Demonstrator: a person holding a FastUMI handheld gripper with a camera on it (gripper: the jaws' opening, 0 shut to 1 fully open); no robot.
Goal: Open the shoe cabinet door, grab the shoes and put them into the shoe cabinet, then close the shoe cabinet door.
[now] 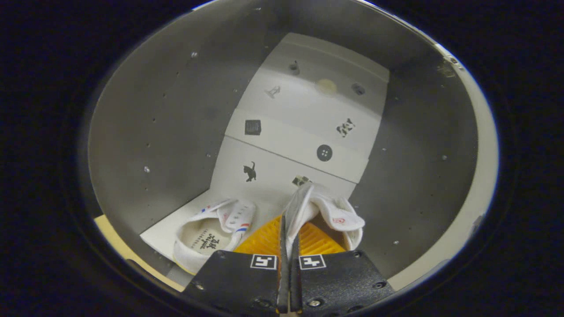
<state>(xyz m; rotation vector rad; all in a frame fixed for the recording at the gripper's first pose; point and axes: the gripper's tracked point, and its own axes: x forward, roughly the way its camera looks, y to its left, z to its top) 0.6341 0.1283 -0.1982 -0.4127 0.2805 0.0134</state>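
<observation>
The fingers (289, 229) pinch the thin white edge of a shoe (328, 211), holding it inside the shoe cabinet (167, 114). This shoe is white, its collar folded over and bearing a small red mark. A second white shoe (211, 235) lies just beside it on the cabinet's white floor panel (304, 127), showing a pale insole with dark writing and red and blue stripes at the heel. Small black picture stickers dot the panel beyond the shoes.
</observation>
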